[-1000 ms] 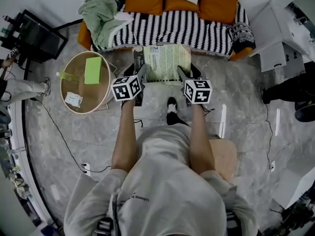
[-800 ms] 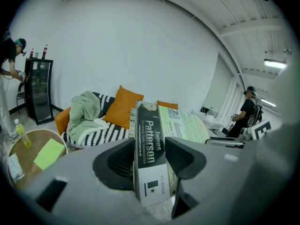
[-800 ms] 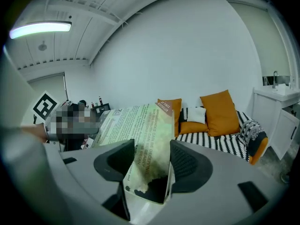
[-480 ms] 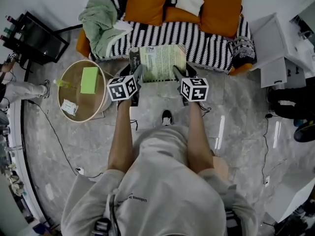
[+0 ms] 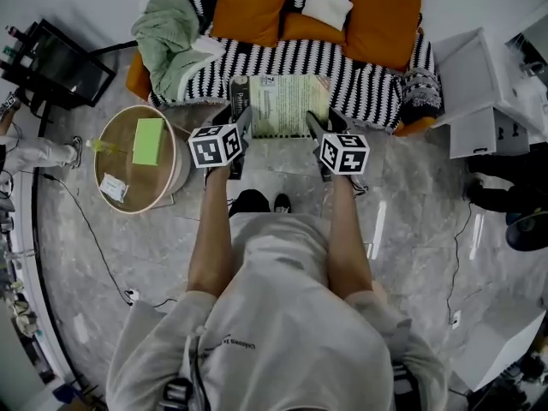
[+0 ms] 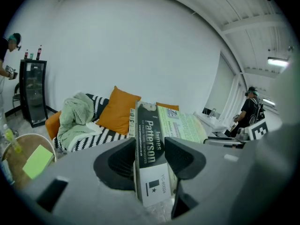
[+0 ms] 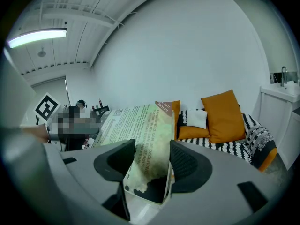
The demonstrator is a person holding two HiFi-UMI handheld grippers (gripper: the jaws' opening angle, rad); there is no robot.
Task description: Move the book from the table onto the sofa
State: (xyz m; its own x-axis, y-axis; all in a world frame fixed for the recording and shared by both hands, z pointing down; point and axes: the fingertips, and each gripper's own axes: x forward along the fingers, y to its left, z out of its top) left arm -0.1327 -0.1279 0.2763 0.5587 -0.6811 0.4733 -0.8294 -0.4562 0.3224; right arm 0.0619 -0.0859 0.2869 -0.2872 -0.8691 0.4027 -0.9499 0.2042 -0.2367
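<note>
Both grippers hold the book (image 5: 282, 105) flat in the air, in front of the striped sofa (image 5: 360, 67). My left gripper (image 5: 243, 125) is shut on its left edge, the dark spine (image 6: 150, 146) between the jaws. My right gripper (image 5: 312, 125) is shut on its right edge, where the pale green back cover (image 7: 145, 139) passes between the jaws. The book's far edge overlaps the sofa seat's front edge in the head view. Orange cushions (image 5: 381, 15) and a small white pillow (image 5: 330, 7) lie on the sofa.
A green blanket (image 5: 167, 32) is heaped at the sofa's left end. A round wooden table (image 5: 116, 165) stands at the left with a green notepad (image 5: 147, 140) and a packet. A black cabinet (image 5: 51, 62) is farther left. White furniture (image 5: 484, 101) stands at the right.
The book and both grippers have moved a little forward toward the sofa. The person has stepped on, and the round table has slid back in view.
</note>
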